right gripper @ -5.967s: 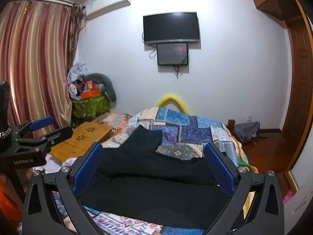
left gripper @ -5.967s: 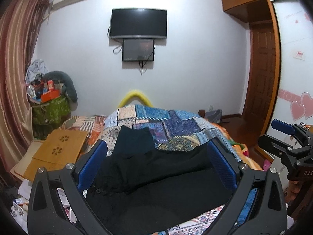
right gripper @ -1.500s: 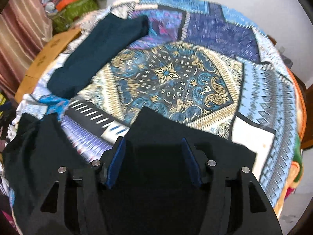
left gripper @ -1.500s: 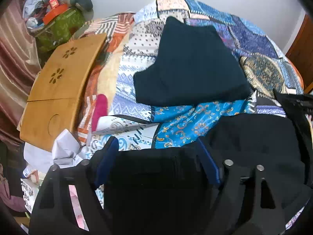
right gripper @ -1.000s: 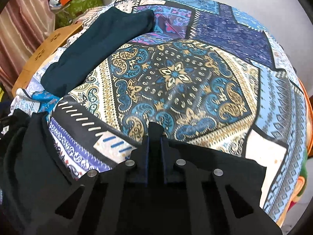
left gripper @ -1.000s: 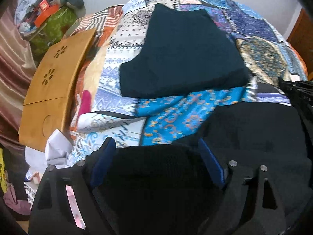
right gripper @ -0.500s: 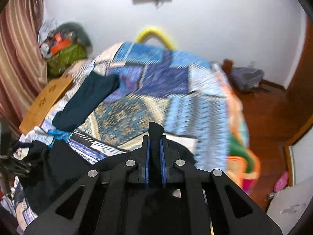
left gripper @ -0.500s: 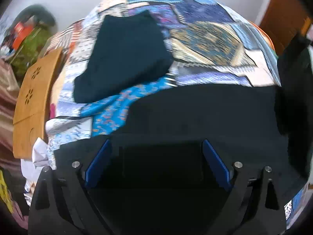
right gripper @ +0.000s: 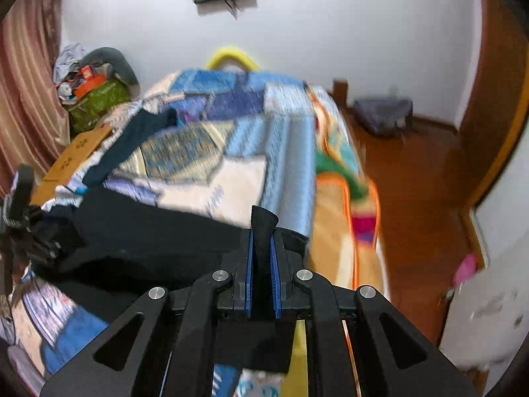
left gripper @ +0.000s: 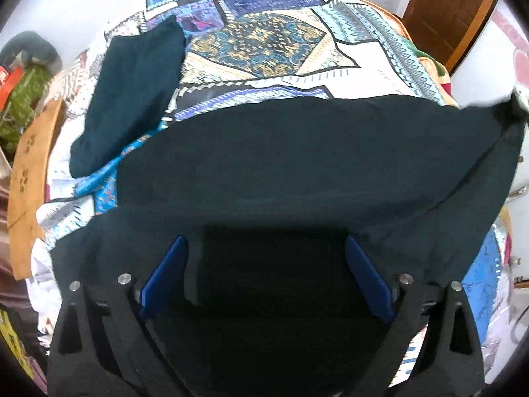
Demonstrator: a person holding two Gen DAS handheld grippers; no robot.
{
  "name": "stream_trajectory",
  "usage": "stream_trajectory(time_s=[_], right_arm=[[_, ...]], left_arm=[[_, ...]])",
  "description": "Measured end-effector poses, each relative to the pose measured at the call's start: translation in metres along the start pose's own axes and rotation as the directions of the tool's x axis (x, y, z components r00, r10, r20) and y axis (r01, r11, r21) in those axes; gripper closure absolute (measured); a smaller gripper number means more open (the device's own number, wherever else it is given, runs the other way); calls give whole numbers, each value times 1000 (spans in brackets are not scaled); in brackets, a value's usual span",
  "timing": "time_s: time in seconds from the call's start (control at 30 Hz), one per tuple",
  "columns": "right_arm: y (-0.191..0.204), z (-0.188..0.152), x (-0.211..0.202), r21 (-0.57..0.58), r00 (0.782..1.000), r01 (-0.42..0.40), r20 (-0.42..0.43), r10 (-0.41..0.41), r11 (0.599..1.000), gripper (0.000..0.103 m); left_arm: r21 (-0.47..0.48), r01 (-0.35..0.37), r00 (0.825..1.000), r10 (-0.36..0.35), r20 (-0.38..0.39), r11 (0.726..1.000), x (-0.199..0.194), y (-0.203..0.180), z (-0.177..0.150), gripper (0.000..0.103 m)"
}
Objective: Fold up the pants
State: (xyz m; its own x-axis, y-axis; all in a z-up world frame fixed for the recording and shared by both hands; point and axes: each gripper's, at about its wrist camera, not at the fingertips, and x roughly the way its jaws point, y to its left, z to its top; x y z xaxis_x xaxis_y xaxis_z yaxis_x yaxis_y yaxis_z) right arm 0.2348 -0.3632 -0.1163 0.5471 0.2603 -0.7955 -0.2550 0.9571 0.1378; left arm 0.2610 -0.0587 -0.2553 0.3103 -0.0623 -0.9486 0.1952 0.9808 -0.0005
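Since a second ago the right gripper (right gripper: 261, 264) has lifted, its jaws clamped on a tuft of the black fabric pants (left gripper: 297, 165), which now stretch in a taut band across the near edge of the blue patchwork bedspread (left gripper: 264, 33). The left gripper (left gripper: 264, 274) has its blue pads (left gripper: 165, 274) spread wide with dark cloth between them; whether it bears on that cloth is hard to tell. A dark teal folded garment (left gripper: 132, 89) lies further back. To fold well, the left should pinch the opposite end, then both carry it over evenly, keeping the cloth taut.
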Motion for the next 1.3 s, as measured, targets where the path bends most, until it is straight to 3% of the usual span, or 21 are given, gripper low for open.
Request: stream_trajectory(time_s=[0.2,0.37,0.47,0.53,0.63,0.77,1.0,1.1,1.3], right_arm=[[-10,-53,29,58,993,2,-117,5,998,92],[-11,-73,32,82,985,26,-174,-11,996,85],[-7,-72,26,44,977,91,-198,-81,995,71],[-4,-63,17,32,974,130,-189,-122,991,54],[6,-49,2,25,984,104,-146,-99,994,53],[42,-18,-10,-28,995,63,-77,-65,998,53],[128,36,3,-167,996,-86,-5,86,982,53],[169,52,22,-229,988,-153,-20,152,961,53],[242,74,78,-336,967,-254,-104,233,907,52]], left_arm=[[28,-7,1000,6,15,1000,0,-21,-1,4],[29,6,1000,-6,21,1000,1,-28,-1,1],[39,16,1000,-17,24,999,0,-30,-1,1],[44,40,999,-41,22,998,-4,-29,-1,1],[17,56,996,-57,67,998,-19,-17,-1,1],[-66,56,988,-46,146,996,-46,20,-2,1],[-217,-36,966,90,244,975,-87,124,-22,1],[-305,-79,965,149,214,949,-87,178,-38,1],[-466,-131,979,188,78,875,-55,272,-69,1]])
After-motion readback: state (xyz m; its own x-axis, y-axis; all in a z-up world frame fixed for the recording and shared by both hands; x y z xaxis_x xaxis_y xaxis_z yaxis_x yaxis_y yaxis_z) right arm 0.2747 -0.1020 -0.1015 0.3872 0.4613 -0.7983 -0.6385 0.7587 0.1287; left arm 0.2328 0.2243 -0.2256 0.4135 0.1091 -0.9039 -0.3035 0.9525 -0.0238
